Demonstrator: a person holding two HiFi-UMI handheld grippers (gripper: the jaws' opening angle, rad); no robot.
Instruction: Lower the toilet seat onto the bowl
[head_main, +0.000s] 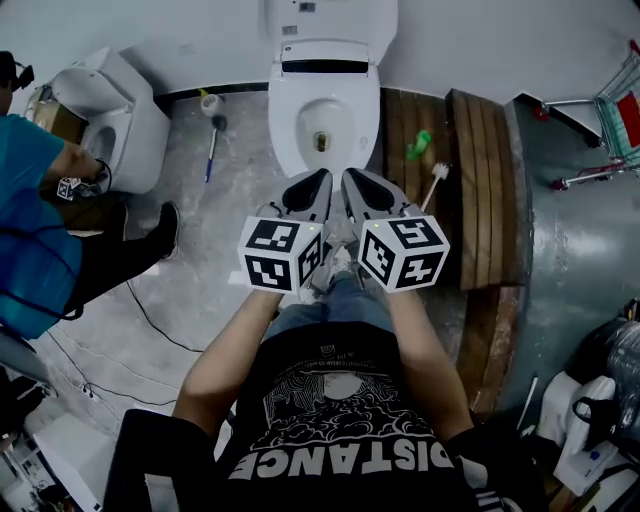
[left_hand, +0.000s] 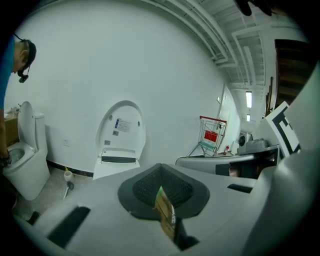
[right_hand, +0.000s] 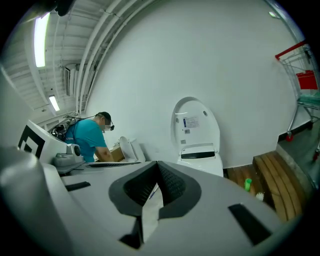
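View from above of a person standing before a white toilet (head_main: 322, 110) that backs onto a white wall. The seat (head_main: 330, 25) appears to stand raised against the tank with the lid, and the bowl (head_main: 296, 140) below lies open, so by this look the lowering has not begun and all of it is left.

The left tongs (head_main: 318, 180) and right tongs (head_main: 352, 178) are held side by side just short of the bowl's front edge, well apart from the seat. Both are fully closed, jaw against jaw, with nothing gripped.

Counted:
- two toilets, the second toilet (head_main: 110, 110) at far left
- two tongs
- two brushes, a floor brush (head_main: 212, 145) left of the bowl and a white brush (head_main: 435, 180) on the wooden platform (head_main: 480, 180) to the right
- one green bottle (head_main: 418, 145) on that platform
- one red cart (head_main: 610, 120) at far right
- one other person (head_main: 35, 220) in a teal shirt, bent over the second toilet
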